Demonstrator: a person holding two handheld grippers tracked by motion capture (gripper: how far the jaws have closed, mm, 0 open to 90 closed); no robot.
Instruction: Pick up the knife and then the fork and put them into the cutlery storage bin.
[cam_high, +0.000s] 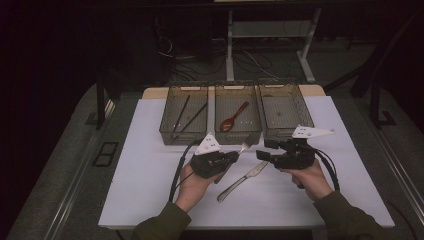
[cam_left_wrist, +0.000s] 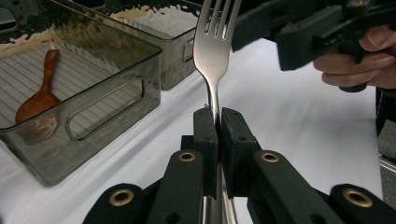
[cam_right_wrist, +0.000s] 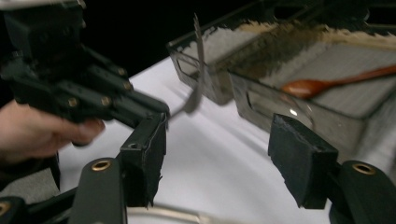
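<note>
White table (cam_high: 150, 165) is carrying three trays along its far edge. Left gripper (cam_left_wrist: 217, 122) is pinching the fork (cam_left_wrist: 214, 51) upright near the middle; right gripper (cam_right_wrist: 219, 154) is waiting wide open. Likely next: carrying the fork to the empty right tray (cam_high: 285, 112).

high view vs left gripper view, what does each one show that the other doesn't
High view alone: two dark chopsticks in the left-hand tray, a steel table knife lying on the white table, and the left tongs from outside. Left gripper view alone: the jaws pressed shut on the silver metal fork's neck. Both: that fork, the brown wooden spoon in its smoky clear plastic tray, and the right tongs.
</note>
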